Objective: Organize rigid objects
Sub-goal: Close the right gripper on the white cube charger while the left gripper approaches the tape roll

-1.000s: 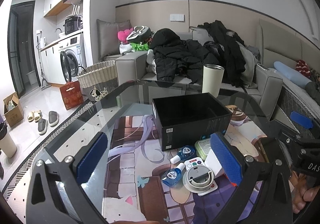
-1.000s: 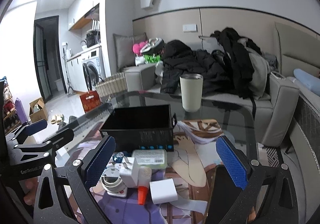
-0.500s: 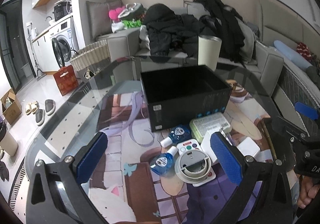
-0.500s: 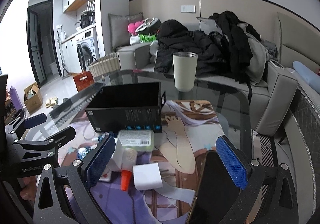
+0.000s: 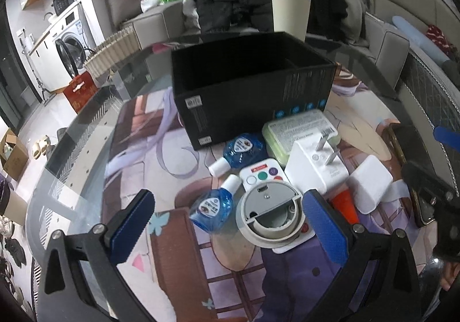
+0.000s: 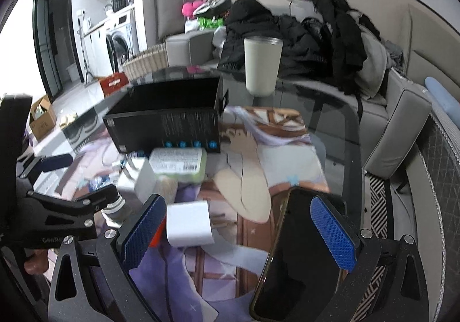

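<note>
An open, empty black box (image 5: pixel 253 83) stands on the glass table's printed mat (image 5: pixel 138 135). In front of it lie two blue bottles (image 5: pixel 244 146) (image 5: pixel 212 207), a round grey lid (image 5: pixel 270 215) on a white button card (image 5: pixel 264 172), a green tin (image 5: pixel 299 132), a pronged white charger (image 5: pixel 316 163), a white cube (image 5: pixel 371 184) and an orange cone (image 5: pixel 345 207). My left gripper (image 5: pixel 228 222) hangs open just above the lid and the near bottle. My right gripper (image 6: pixel 238 232) is open over the white cube (image 6: pixel 188 224) and a dark phone (image 6: pixel 296 250).
A cream tumbler (image 6: pixel 261 63) stands behind the box at the table's far edge. A grey sofa piled with dark clothes (image 6: pixel 302 34) runs along the back and right. A wicker basket (image 5: pixel 115 48) and a washing machine (image 5: pixel 69 45) are on the left.
Both grippers have tilted down and come closer to the cluster of small objects in front of the box. Both have stayed open, and nothing has been picked up.
</note>
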`<state>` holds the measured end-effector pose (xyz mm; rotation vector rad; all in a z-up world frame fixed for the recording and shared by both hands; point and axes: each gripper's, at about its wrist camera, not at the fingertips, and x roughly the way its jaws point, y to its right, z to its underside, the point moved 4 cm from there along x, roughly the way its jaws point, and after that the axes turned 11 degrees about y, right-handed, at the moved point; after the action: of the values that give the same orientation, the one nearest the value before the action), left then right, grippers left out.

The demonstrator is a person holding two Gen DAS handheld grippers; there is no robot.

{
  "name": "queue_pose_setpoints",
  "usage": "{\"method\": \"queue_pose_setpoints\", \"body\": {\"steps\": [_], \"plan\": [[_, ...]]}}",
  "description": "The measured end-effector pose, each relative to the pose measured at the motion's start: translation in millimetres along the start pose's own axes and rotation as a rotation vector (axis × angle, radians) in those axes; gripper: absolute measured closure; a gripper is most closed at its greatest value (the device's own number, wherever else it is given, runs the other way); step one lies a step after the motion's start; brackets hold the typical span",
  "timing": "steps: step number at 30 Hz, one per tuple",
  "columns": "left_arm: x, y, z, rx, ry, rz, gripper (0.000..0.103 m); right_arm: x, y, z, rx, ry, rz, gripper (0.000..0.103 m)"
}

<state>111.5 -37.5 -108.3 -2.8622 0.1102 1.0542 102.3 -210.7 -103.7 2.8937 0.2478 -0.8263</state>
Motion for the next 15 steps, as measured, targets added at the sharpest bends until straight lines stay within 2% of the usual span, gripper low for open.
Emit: {"method": "queue_pose_setpoints", "body": {"steps": [5,11,13,14,15], "plan": [[5,7,5,0.029,-0.025,0.007,0.000,9,2,10,-0.003,-0.041,-0.005,0.000],[16,9,13,0.035,-0.092,0.019,0.003,15,-1,16,-0.006,-0.074,-0.018,0.000],[14,10,12,0.028,-0.087,0.054,0.014,17,-2,17,-0.009,-0.083,-0.023,0.000],[12,13,10,0.045,-0.078,0.061,0.023,18,-3,18,-0.011,-0.087,-0.026,0.000],[10,15,10,0.064,-0.070,0.058,0.035,19,-4,18,-0.014,-0.090,-0.029,0.000]]}}
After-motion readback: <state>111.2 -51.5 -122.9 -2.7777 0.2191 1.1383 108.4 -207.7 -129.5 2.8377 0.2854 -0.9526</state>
